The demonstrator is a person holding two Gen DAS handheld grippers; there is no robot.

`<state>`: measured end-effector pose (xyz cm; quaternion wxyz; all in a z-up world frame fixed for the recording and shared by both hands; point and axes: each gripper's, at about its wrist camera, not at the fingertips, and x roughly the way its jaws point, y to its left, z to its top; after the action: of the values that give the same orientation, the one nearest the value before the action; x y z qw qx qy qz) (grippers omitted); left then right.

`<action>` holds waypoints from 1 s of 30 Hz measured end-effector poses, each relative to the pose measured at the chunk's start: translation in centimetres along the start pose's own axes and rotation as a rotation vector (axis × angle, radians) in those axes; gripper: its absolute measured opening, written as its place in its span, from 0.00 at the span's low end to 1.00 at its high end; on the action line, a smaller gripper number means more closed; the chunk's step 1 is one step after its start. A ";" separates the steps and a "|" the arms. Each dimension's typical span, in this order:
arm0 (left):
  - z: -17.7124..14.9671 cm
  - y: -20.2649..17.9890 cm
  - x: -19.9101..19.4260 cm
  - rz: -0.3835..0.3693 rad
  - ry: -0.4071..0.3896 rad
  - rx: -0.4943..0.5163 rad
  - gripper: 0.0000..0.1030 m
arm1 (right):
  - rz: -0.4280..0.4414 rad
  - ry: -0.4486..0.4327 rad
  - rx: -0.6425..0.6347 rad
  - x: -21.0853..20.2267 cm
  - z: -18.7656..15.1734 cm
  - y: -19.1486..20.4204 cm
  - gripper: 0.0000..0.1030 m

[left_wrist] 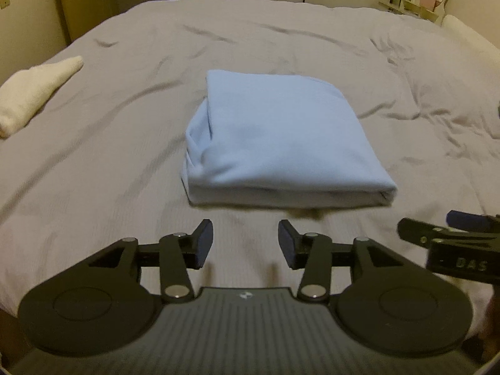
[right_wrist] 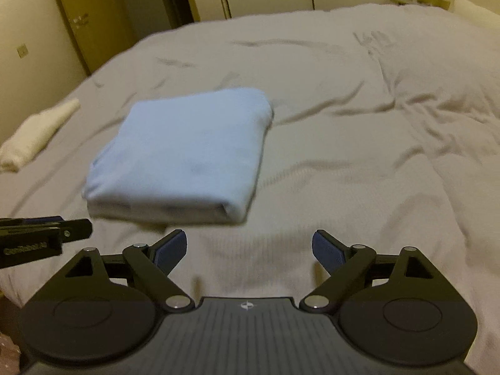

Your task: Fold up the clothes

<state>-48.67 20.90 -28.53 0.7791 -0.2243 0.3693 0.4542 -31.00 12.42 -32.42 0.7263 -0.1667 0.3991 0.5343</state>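
Note:
A light blue garment (left_wrist: 278, 143) lies folded into a thick square on the grey bed cover (left_wrist: 125, 131). My left gripper (left_wrist: 245, 243) hovers just in front of its near edge, open, with nothing between the pads. In the right wrist view the same folded garment (right_wrist: 184, 156) sits ahead and to the left. My right gripper (right_wrist: 250, 250) is open wide over bare cover, to the right of the garment's near corner. Each gripper shows at the edge of the other's view: the right gripper (left_wrist: 450, 234) and the left gripper (right_wrist: 47, 231).
A rolled white towel (left_wrist: 34, 90) lies at the bed's left edge; the same towel (right_wrist: 34, 134) appears in the right wrist view. A door (left_wrist: 78, 3) and wardrobe panels stand beyond the bed. A white pillow (left_wrist: 465, 34) and a small shelf sit at the far right.

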 end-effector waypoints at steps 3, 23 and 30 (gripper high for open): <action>-0.4 -0.2 -0.9 0.003 -0.003 -0.001 0.52 | -0.021 0.023 0.000 -0.5 -0.3 0.1 0.87; -2.0 0.0 -4.3 0.022 -0.026 -0.009 0.76 | -0.064 0.001 -0.045 -4.5 -1.0 2.0 1.00; -2.2 0.2 -4.9 0.018 -0.036 -0.019 0.79 | -0.073 -0.023 -0.080 -5.5 -1.2 2.8 1.00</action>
<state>-51.22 16.88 -26.09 0.7792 -0.2203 0.3531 0.4687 -34.67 9.13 -28.51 0.7426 -0.2039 0.3627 0.5248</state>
